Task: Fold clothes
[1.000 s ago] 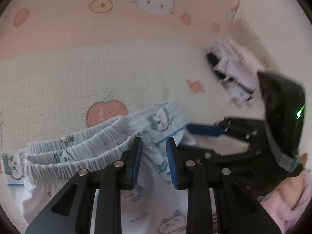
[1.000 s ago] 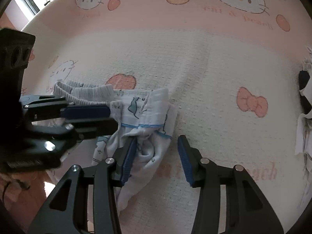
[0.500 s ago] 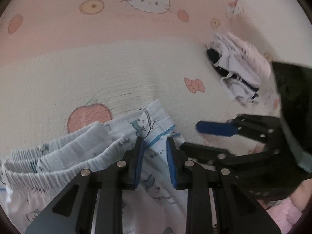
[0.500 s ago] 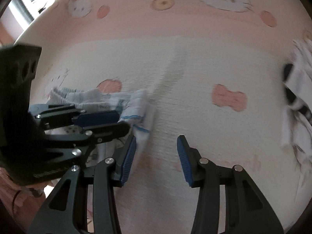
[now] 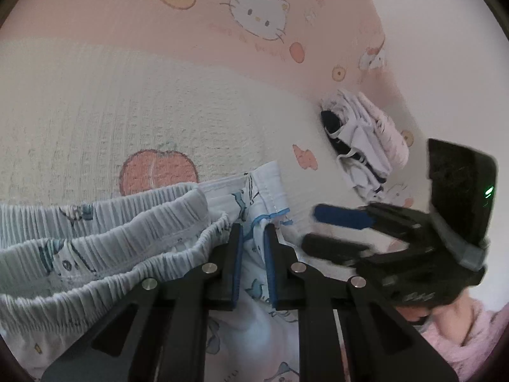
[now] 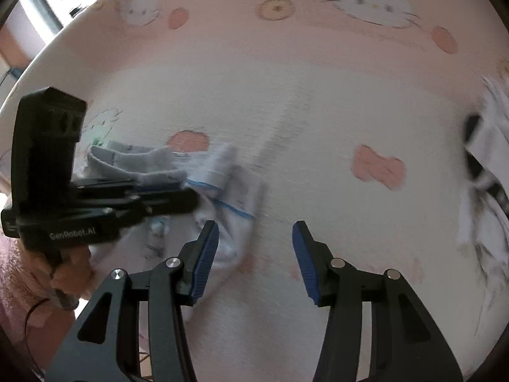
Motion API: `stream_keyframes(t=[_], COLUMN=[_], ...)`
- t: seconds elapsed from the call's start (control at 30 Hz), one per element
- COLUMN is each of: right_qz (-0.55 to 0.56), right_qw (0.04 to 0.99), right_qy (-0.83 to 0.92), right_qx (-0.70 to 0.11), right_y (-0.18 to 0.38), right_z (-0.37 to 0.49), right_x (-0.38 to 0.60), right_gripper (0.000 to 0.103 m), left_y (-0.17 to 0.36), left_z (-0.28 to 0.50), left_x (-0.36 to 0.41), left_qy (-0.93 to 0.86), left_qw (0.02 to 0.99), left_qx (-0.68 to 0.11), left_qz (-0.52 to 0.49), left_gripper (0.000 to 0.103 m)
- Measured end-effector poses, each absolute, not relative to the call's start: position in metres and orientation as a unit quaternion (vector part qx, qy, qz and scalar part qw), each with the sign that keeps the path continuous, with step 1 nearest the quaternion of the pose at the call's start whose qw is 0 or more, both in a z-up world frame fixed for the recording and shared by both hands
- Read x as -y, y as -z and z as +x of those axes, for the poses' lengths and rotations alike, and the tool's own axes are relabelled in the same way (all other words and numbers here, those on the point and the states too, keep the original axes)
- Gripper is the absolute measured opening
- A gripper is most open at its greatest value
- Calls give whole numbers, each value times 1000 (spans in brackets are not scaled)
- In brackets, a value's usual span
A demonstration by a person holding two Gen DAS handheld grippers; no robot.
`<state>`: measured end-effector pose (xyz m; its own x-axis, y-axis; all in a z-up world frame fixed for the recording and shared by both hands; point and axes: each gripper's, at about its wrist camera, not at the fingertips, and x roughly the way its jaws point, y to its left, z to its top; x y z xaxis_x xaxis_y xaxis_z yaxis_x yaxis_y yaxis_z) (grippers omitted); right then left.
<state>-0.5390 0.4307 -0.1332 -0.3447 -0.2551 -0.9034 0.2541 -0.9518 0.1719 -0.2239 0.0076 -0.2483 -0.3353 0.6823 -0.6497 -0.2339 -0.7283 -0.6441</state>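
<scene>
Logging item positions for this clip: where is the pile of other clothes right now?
The clothes pile lies on the blanket at the right of both wrist views, beyond the right gripper.

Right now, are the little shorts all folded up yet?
Not yet. A bundle of clothes already sits aside on the bedspread. The left tool is shut on the shorts, which look bunched rather than flat. The right tool is open, holding nothing. The folding is left.

Shorts lie on the blanket, clothes pile far right.
</scene>
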Motion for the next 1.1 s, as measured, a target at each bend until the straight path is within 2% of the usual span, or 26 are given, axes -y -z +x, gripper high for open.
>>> stream_keyframes(t=[0.17,0.4,0.47,0.53,0.7,0.97,1.03,1.1], right_qz=[573,590,595,595,589,569,562,556], right_qw=[148,144,143,135,111,71,71,86], right_qy=[805,786,781,785,800,812,806,814], right_qx=[-51,-112,-129,-108,-26,106,170,147], right_y=[141,148,150,148,141,130,132,130], right_z=[-549,-551,-552,-555,-563,-577,-580,-586], right_x=[-413,-394,-388,-392,-409,-436,-451,-434], right_gripper=[55,55,60,65,66,63,62,62], left_y=[230,234,235,235,231,233,232,232], left_z=[-218,-218,-221,-220,-213,-216,-217,-218], left_x=[-10,-21,-21,-22,-29,-24,-24,-23], left_qy=[-806,-817,-814,-816,-826,-822,-819,-817], left_qw=[276,261,264,267,265,272,273,273], left_qx=[189,130,132,118,72,90,100,111], left_qz=[-489,-497,-500,-498,-492,-493,-494,-495], left_gripper=[21,21,21,21,21,21,22,25])
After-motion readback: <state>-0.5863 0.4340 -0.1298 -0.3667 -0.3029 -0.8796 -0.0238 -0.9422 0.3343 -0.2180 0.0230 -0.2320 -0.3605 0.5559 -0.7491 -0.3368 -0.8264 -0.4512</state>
